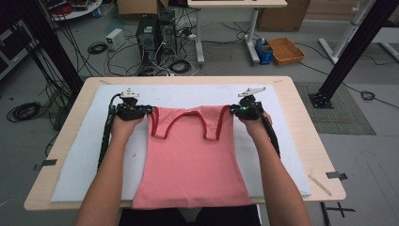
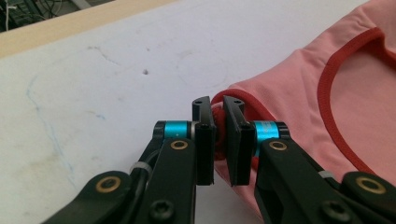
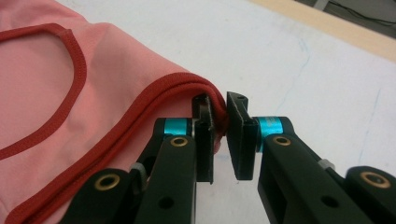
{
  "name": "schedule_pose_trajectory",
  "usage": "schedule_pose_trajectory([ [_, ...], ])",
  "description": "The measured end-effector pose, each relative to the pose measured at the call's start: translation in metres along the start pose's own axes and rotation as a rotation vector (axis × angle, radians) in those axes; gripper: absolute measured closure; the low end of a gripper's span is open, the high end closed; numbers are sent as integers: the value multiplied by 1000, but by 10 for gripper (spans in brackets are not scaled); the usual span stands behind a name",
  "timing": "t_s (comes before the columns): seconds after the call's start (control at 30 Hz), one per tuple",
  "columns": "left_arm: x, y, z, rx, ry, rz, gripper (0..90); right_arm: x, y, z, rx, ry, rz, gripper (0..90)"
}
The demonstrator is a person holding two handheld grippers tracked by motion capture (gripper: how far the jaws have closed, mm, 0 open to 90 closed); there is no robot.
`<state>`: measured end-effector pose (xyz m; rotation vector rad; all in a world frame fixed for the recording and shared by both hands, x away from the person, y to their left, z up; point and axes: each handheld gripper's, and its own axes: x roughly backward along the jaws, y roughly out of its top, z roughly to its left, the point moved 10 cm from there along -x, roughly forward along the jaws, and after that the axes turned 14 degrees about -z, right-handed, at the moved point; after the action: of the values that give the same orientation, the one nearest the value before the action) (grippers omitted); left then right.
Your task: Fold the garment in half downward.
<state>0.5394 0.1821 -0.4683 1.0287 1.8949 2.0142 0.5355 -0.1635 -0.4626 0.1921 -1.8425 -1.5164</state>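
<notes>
The left gripper (image 2: 218, 140), a black two-jaw tool with turquoise collars behind its pads, has its jaws pressed together on the red-trimmed edge of a pink sleeveless knit top (image 2: 299, 93), the fabric bunched between the pads. In the high view that gripper (image 1: 149, 110) sits at the end of the garment's left shoulder strap, the person's left hand (image 1: 126, 123) wrapped around its body and a black cable trailing back along the forearm.

The right gripper (image 3: 219, 135), of the same build, pinches the doubled red hem at the opposite strap, the trim curving over the top of its left jaw. Seen from above, it (image 1: 232, 109) meets the right strap end, with the right hand (image 1: 254, 123) behind it.

The top (image 1: 190, 160) hangs stretched between the two grippers, its scooped neckline and both armholes facing up, its body spreading toward the person and its lower hem draping over the near edge of the table. Beneath it lies a white felt mat (image 1: 291, 155) that covers most of a light wooden tabletop (image 1: 308, 136). Beyond the table, the grey floor carries tangled cables (image 1: 160, 56) and an orange basket (image 1: 286, 51).
</notes>
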Motion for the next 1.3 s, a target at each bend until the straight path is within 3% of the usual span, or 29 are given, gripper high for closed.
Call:
schedule_pose_trajectory([
  [0.2,1,18,6,17,-5,-40,830,-4,16,-3,-10,-9,-14,820],
  [0.3,4,17,3,4,-17,-43,830,-2,18,-2,-7,-1,-26,820],
  [0.6,18,10,-9,31,-55,-92,830,10,7,3,-22,33,-60,820],
  [0.8,28,8,-19,1,-77,-93,829,19,4,12,-18,60,-81,820],
  [1.1,47,10,-32,-4,-100,-138,828,38,8,30,13,103,-117,820],
  [1.3,65,11,-43,-37,-121,-156,828,51,7,36,36,116,-135,820],
])
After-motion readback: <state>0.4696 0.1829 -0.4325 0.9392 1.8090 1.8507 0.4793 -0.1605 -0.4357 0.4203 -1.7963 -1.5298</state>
